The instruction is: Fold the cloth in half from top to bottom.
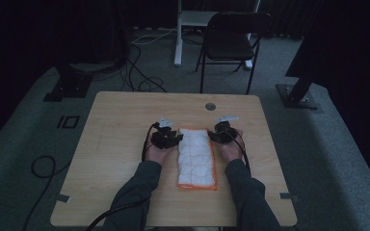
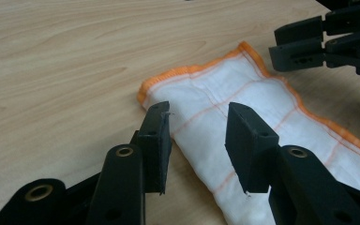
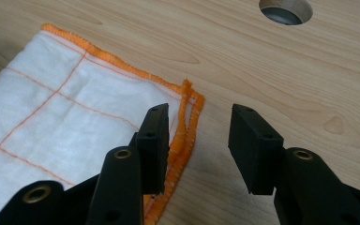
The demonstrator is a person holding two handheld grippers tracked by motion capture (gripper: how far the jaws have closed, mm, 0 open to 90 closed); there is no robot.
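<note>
Now the folded white cloth with orange stitched edges (image 1: pixel 197 158) lies flat on the light wooden table (image 1: pixel 115 125). Left gripper (image 2: pixel 197 136) and right gripper (image 3: pixel 199 140) flank the cloth's far corners, fingers parted, holding nothing.

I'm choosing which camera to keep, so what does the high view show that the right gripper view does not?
High view alone: the chair behind the table, the person's sleeves, the left gripper and the cloth's full folded length.

Right gripper view alone: the stacked orange hems at the cloth corner, close up, and the right gripper fingers apart, nothing between them.

Both: the cloth, the wooden table and its round hole.
</note>
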